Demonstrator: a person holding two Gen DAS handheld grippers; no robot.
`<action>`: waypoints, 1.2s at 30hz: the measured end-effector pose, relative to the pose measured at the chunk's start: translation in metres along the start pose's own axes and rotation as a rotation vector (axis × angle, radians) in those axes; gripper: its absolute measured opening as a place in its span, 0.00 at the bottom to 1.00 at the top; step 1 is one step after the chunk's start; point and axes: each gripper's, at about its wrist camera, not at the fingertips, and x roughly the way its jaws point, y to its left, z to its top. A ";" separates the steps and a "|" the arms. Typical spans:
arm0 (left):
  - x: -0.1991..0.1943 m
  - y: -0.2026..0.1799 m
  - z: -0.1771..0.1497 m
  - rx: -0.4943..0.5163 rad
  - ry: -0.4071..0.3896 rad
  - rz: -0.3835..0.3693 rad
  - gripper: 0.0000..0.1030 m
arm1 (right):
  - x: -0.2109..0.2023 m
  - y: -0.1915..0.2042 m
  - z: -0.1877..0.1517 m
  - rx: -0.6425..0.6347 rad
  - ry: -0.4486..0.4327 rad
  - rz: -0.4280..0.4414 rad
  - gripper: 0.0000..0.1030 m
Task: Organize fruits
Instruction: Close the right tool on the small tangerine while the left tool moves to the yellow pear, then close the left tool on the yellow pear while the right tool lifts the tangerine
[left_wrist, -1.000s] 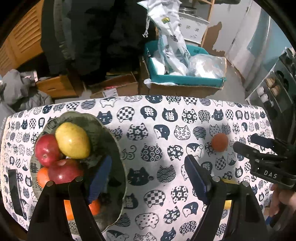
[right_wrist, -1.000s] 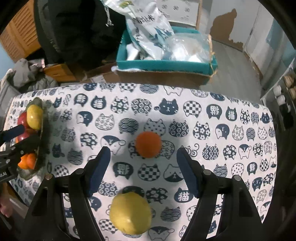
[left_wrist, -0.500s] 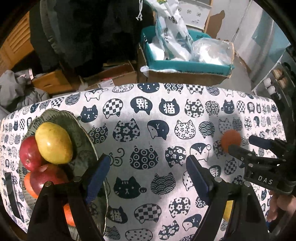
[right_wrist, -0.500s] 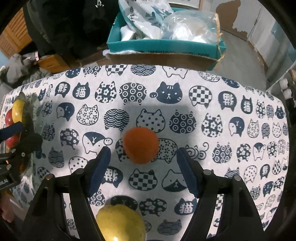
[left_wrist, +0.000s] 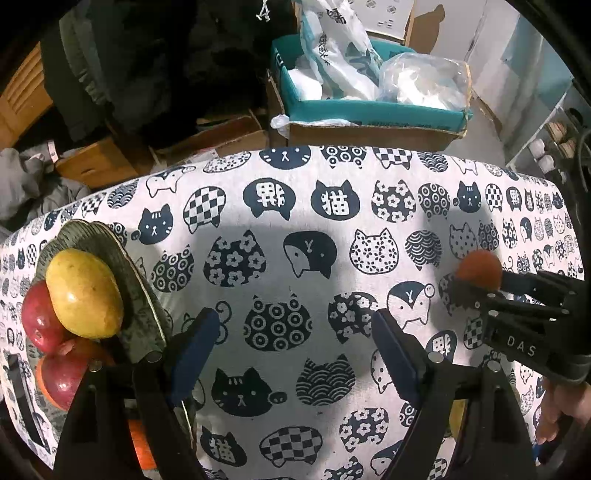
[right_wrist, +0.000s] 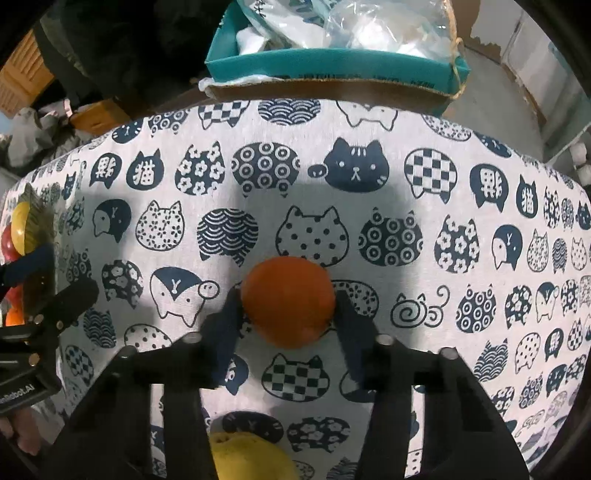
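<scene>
Since I only see through the wrist cams, quick notes, places relative to the plate (left_wrist: 140, 295):
right gripper (right_wrist: 288, 310): jaws just closed, now clamped on the orange (right_wrist: 288, 301), well right of plate
left gripper (left_wrist: 291, 343): open, empty, just right of plate
risk: round orange may squirt out when lifted
risk: piled plate, mango (left_wrist: 85, 295) could roll off

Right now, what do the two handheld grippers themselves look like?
Both are black, angular frames with small silver pins. The left gripper carries flat blue pads on its fingers. The right gripper has dark fingers and white "DAS" lettering on its body in the left wrist view. No cables or sleeves show.
</scene>
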 end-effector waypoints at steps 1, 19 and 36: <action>0.000 0.000 0.000 -0.001 0.000 -0.003 0.83 | -0.001 0.000 0.000 0.000 -0.002 -0.002 0.44; -0.040 -0.019 -0.016 0.011 -0.029 -0.087 0.83 | -0.065 -0.011 -0.034 0.020 -0.105 -0.040 0.43; -0.064 -0.076 -0.055 0.101 -0.015 -0.163 0.87 | -0.119 -0.032 -0.098 0.049 -0.163 -0.075 0.42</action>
